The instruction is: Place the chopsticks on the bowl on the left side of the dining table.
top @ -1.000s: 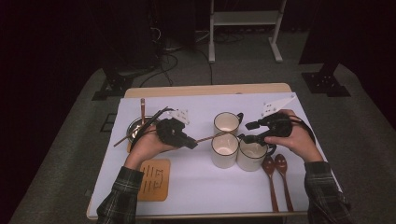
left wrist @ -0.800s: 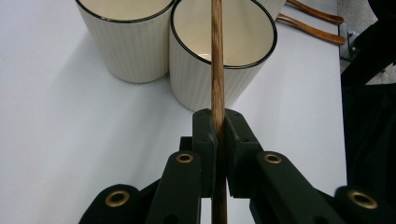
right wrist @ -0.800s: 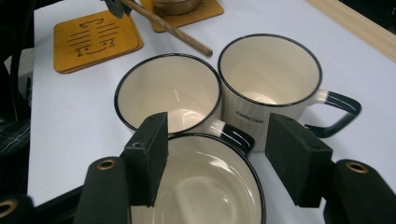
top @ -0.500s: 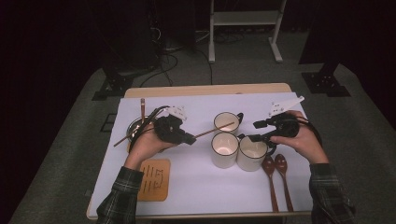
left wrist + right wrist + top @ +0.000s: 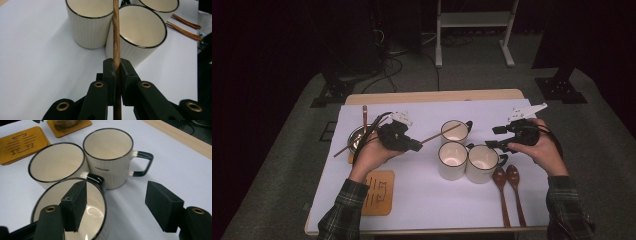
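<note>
My left gripper (image 5: pixel 412 145) (image 5: pixel 117 65) is shut on a wooden chopstick (image 5: pixel 437 136) (image 5: pixel 116 32), held level, with its tip over the back mug (image 5: pixel 454 131). Two more cream mugs, front-left (image 5: pixel 452 160) (image 5: pixel 90 25) and front-right (image 5: pixel 482 162) (image 5: pixel 142 30), stand touching it. My right gripper (image 5: pixel 496 138) (image 5: pixel 117 202) is open just right of the mugs. Its jaws have just been opening and the pads press on nothing. In the right gripper view its left jaw hangs over the rim of the nearest mug (image 5: pixel 96 202).
Two wooden spoons (image 5: pixel 507 192) (image 5: pixel 186 23) lie right of the mugs near the front edge. A metal bowl (image 5: pixel 358 137) on a coaster sits at the left, and another chopstick (image 5: pixel 364 112) lies behind it. A wooden coaster (image 5: pixel 377 192) (image 5: pixel 22 141) lies front left.
My right gripper has drifted to the right, away from the front-right mug, and its jaws stand wider. The left gripper and chopstick have stayed put.
</note>
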